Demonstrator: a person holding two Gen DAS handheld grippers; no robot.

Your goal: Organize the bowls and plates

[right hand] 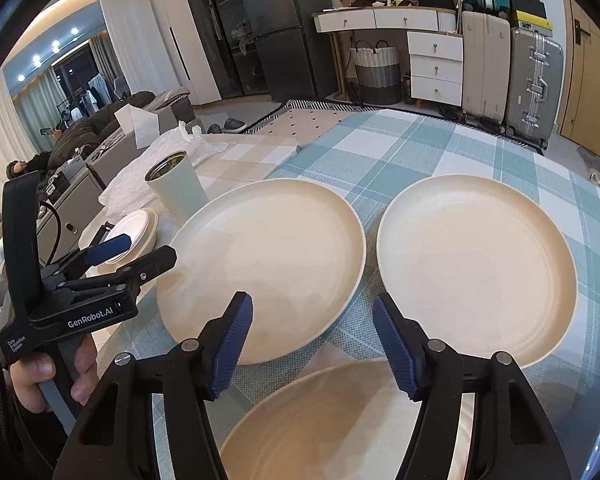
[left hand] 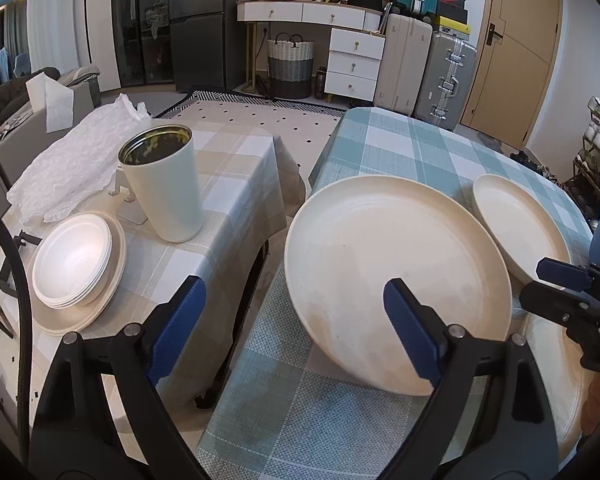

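**Worktop inventory: three cream plates, one stacked set, two claws released**

Nearest item: my right claw (right hand: 312, 344), jaws apart and gripping nothing; its blue pads hang above the gap between the plates, over the far rim of the nearest plate (right hand: 340, 420), which lies flat on the teal checked worktop (right hand: 440, 144) at the bottom of the right wrist view.

Next: my left claw (left hand: 296, 328), jaws spread wide, nothing between the pads; one blue finger (left hand: 410, 332) shows in front of the left plate (left hand: 396, 276), the other finger lies over the edge of the beige checked worktop (left hand: 228, 168); whether the finger touches the plate I cannot tell. In the right wrist view the same claw sits at the left, held by a hand (right hand: 48, 380) on its handle.

Middle ground: left plate and right plate (right hand: 476, 268) side by side on the teal cloth, rims close together, both empty and upright.

Further left, on the beige worktop: a stack of white bowls (left hand: 74, 260) nested on a cream plate (left hand: 100, 312); just behind it a pale tumbler (left hand: 166, 188), standing, its inside stained yellow-green; behind that, crumpled white wrap (left hand: 72, 160).

Far ground: a dark fridge (left hand: 204, 24); a white dresser (left hand: 352, 60); a woven basket (left hand: 290, 64); suitcases (left hand: 444, 76) beside a wooden door (left hand: 516, 48).
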